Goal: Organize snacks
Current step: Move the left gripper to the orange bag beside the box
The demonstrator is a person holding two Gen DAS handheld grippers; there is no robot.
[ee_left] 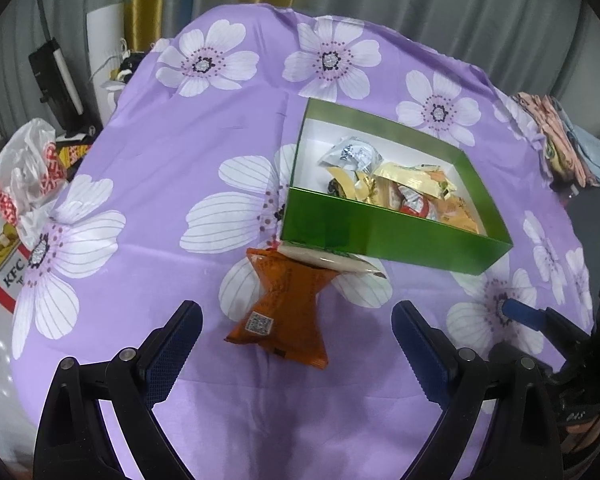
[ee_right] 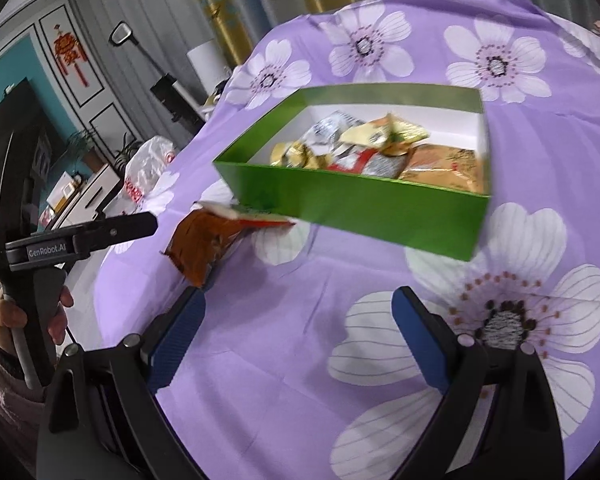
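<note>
Grey curtains (ee_left: 440, 12) hung behind the table, with gold patterned drapes (ee_left: 140, 4) at eleven o'clock. A purple floral cloth (ee_left: 204, 152) covered the table. In the right wrist view, a teal wall (ee_right: 16, 72) and a white panelled cabinet (ee_right: 88, 76) bearing a red ornament (ee_right: 70, 56) stood at ten o'clock.

Green box (ee_left: 380, 236) directly behind orange packet (ee_left: 284, 312)

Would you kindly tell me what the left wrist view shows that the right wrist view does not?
Only the left wrist view shows the KFC box and the folded cloths at the table's far right. Only the right wrist view shows the red wall ornament and the hand holding the left tool. Both show the green box of snacks, the orange packet and the flowered purple cloth.
</note>
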